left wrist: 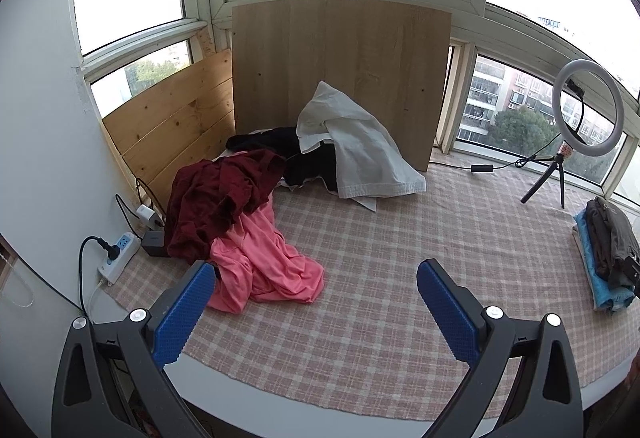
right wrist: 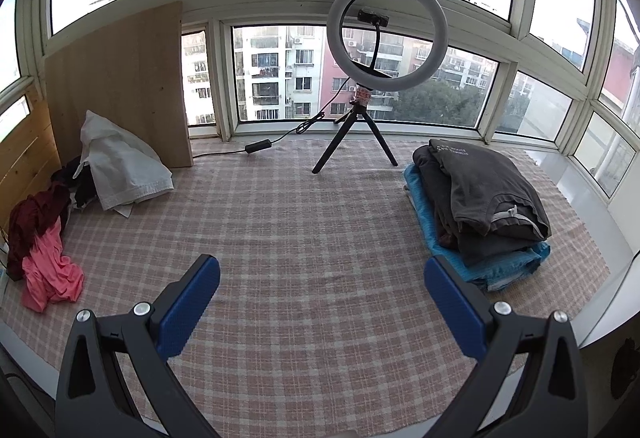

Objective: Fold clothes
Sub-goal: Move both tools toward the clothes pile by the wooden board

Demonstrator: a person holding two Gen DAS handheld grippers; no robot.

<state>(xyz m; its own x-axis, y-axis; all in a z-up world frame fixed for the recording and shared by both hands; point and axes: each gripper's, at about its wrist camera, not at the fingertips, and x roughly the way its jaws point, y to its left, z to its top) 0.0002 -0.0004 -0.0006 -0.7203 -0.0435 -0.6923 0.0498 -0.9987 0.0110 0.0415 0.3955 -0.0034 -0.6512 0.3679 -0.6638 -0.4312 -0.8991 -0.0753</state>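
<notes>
Claws come first in both wrist views: the left gripper (left wrist: 314, 312) and the right gripper (right wrist: 322, 308), 2 in all, each with 2 blue pads spread wide and nothing between them, both angled down over the checked cloth (left wrist: 400, 278) that covers the table.

Just past the left claw lies a heap of 4 unfolded garments. The pink top (left wrist: 264, 262) is nearest, its edge beside the left claw's left pad (left wrist: 180, 314). The dark red garment (left wrist: 216, 197) lies partly on top of it. Behind these sits the black garment (left wrist: 308, 161), and the white garment (left wrist: 356, 149) is draped over it, leaning against the upright wooden board (left wrist: 340, 57).

On the right side of the cloth is 1 folded stack: a dark grey sweatshirt (right wrist: 488, 193) on a blue piece (right wrist: 492, 266), near the right claw's right pad (right wrist: 456, 306).

Farther back stands 1 ring light (right wrist: 386, 33) on a small tripod. By the left wall lies 1 power strip (left wrist: 118, 254).
</notes>
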